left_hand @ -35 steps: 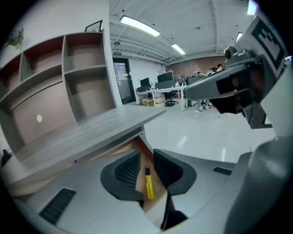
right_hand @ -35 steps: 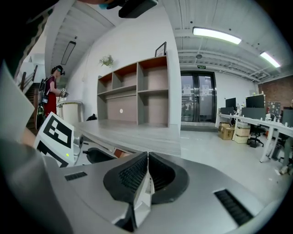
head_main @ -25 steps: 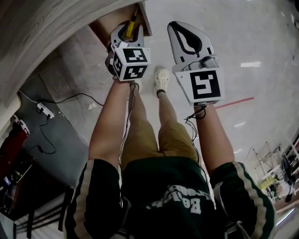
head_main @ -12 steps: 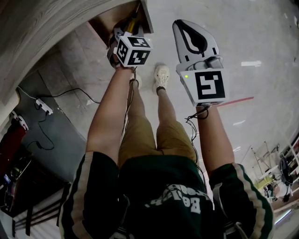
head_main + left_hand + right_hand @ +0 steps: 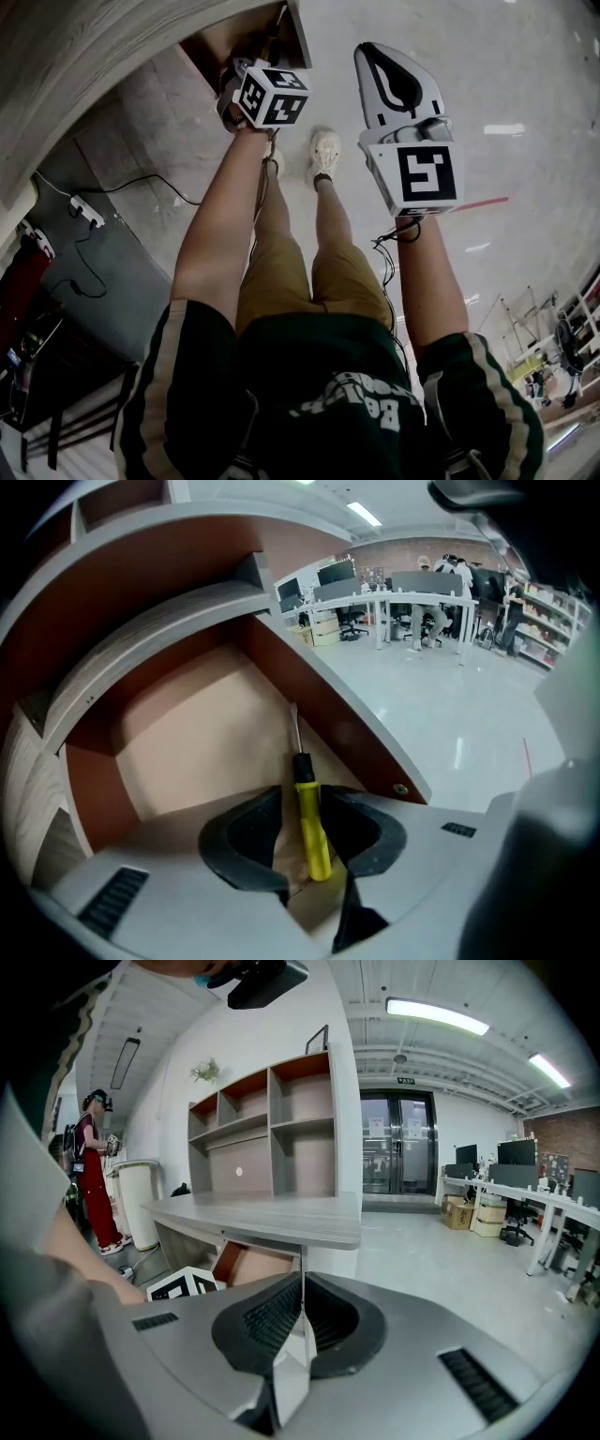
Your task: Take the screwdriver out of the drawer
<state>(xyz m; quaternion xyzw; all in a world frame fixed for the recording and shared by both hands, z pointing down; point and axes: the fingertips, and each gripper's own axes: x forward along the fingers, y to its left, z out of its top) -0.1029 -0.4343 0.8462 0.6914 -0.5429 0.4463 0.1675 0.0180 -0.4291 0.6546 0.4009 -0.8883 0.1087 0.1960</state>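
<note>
A screwdriver (image 5: pixel 310 829) with a yellow handle, a black collar and a thin metal shaft lies on the bottom of the open brown drawer (image 5: pixel 192 733). In the left gripper view my left gripper (image 5: pixel 302 805) points steeply down into the drawer. Its jaws stand wide apart on either side of the yellow handle, which lies in the gap. In the head view its marker cube (image 5: pixel 272 94) covers the jaws and the screwdriver. My right gripper (image 5: pixel 380 58) hangs beside the drawer over the floor, shut, with nothing between its pads (image 5: pixel 281 1312).
The drawer (image 5: pixel 220 42) juts out from under a grey wood-grain desk top (image 5: pixel 253 1215), and its white front panel (image 5: pixel 375 733) runs along the right. Below are the person's legs and shoes (image 5: pixel 324 152). A power strip and cables (image 5: pixel 84 216) lie on the floor at left.
My left gripper has sunk deeper into the drawer. Its cube now hides the yellow handle that showed in the head view. The right gripper has hardly moved.
</note>
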